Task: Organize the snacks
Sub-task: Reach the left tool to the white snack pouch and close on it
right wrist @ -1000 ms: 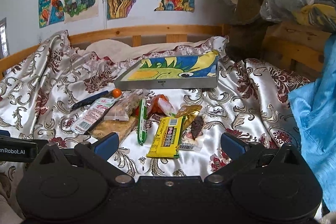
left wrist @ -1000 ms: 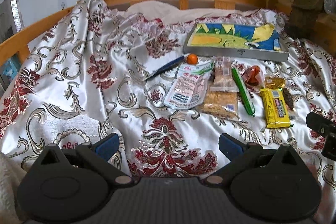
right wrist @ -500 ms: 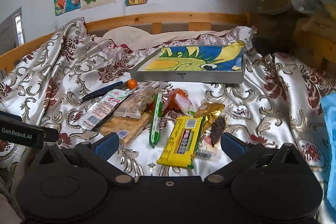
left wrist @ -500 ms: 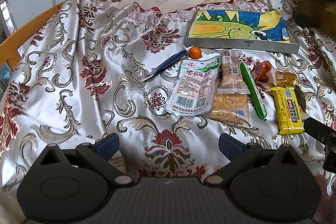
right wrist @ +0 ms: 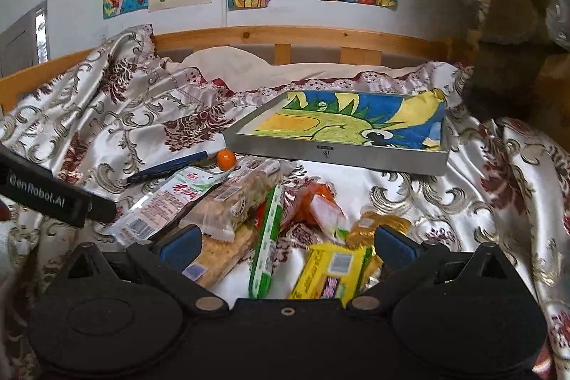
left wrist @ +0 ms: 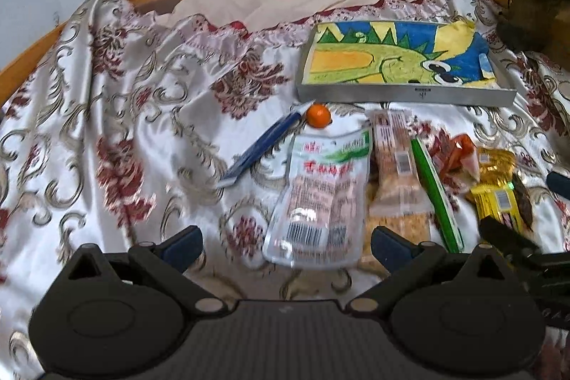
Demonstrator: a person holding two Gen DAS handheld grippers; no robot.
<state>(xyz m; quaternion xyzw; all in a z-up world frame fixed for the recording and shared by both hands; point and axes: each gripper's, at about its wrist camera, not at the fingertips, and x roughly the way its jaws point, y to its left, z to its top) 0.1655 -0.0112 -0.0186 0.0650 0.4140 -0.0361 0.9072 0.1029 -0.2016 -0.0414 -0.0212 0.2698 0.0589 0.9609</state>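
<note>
Since the frames of half a second ago, we see both grippers drawn closer to the snacks, which now fill more of each view, the left view blurred by motion. Our left gripper (left wrist: pixel 285 243) hangs low over the patterned bedcover (left wrist: pixel 117 116), jaws spread wide and empty, with the clear barcode pouch (left wrist: pixel 317 198) lying between its fingertips at lower centre. Our right gripper (right wrist: pixel 286 243) is likewise wide open and holds nothing; the green stick pack (right wrist: pixel 265 237) and yellow bar (right wrist: pixel 331 271) lie between its fingers, low in the frame, and the cracker pack (right wrist: pixel 231 202) lies by the left finger. Above them, in the upper right of the left view, sits the grey tray (left wrist: pixel 406 95) lined with a drawing, the small orange ball (left wrist: pixel 318 115) just below its left corner beside a blue pen (left wrist: pixel 265 145)
</note>
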